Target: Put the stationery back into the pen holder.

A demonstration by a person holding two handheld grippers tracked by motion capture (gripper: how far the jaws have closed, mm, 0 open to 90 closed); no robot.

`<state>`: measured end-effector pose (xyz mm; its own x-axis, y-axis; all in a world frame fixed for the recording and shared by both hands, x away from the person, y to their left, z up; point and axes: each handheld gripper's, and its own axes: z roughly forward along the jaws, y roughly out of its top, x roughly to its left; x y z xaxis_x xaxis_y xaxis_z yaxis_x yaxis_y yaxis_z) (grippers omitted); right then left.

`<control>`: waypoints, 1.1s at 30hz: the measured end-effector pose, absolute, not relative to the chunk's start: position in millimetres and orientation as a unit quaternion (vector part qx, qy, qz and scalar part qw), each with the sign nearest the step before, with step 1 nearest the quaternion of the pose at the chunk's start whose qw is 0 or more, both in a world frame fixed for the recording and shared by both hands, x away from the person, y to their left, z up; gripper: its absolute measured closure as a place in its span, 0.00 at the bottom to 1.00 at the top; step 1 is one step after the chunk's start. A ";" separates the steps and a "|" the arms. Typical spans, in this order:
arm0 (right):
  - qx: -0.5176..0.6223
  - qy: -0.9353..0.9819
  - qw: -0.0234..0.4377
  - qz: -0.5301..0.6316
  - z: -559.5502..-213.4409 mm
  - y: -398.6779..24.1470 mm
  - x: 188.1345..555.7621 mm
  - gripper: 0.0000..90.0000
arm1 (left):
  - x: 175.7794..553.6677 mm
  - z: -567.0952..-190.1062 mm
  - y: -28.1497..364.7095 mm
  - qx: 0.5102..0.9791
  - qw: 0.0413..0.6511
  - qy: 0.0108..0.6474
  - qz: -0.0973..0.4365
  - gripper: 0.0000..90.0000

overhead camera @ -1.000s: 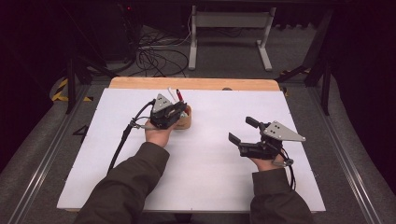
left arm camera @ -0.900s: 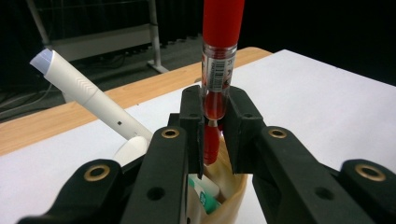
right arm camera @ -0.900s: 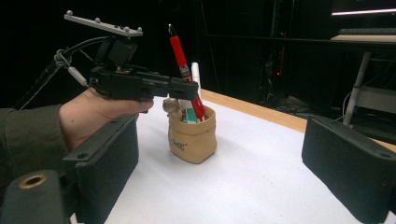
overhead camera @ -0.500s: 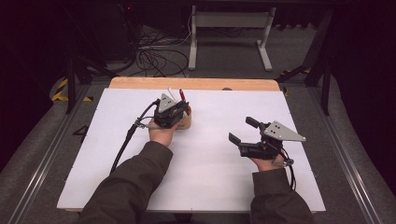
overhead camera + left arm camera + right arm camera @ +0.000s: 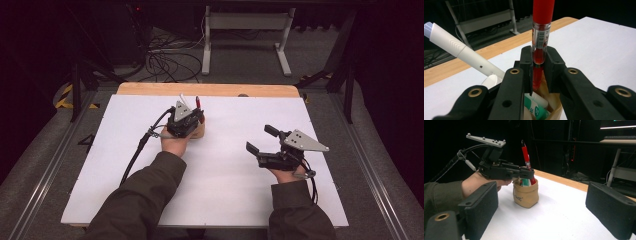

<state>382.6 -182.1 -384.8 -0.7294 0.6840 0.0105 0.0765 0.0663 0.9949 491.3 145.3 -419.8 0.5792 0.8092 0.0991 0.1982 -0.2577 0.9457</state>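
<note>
A tan fabric pouch (image 5: 200, 133) (image 5: 526, 193) stands on the white table toward the back, holding several pens. A red pen (image 5: 539, 37) (image 5: 526, 155) (image 5: 198, 102) stands upright in it, and my left gripper (image 5: 539, 65) (image 5: 194, 116) (image 5: 529, 173) is shut on its clear barrel just above the pouch rim. A white marker (image 5: 461, 48) (image 5: 184, 98) leans out to the left, and a green-labelled pen (image 5: 535, 108) lies lower inside. My right gripper (image 5: 261, 140) (image 5: 546, 207) is open over the right half of the table, jaws wide apart, aimed at the pouch with nothing between them.
The white board (image 5: 225, 190) covers the table, with a wooden strip (image 5: 210, 89) along its far edge. The left gripper's cable (image 5: 137, 150) trails over the board. Beyond the table are a white desk frame (image 5: 245, 30) and floor cables (image 5: 165, 60).
</note>
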 end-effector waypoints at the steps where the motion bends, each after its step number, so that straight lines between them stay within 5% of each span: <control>1: 0.277 0.688 0.242 0.625 -384.8 -182.0 382.6 0.13 | 491.4 -419.6 144.9 0.733 0.502 0.343 0.305 0.87; 17: 0.277 0.689 0.241 0.625 -384.8 -182.2 382.7 0.13 | 492.5 -416.0 141.9 0.735 0.503 0.336 0.307 0.84; 33: 0.276 0.690 0.239 0.624 -385.1 -180.8 382.5 0.13 | 489.4 -413.3 143.7 0.737 0.506 0.334 0.300 0.66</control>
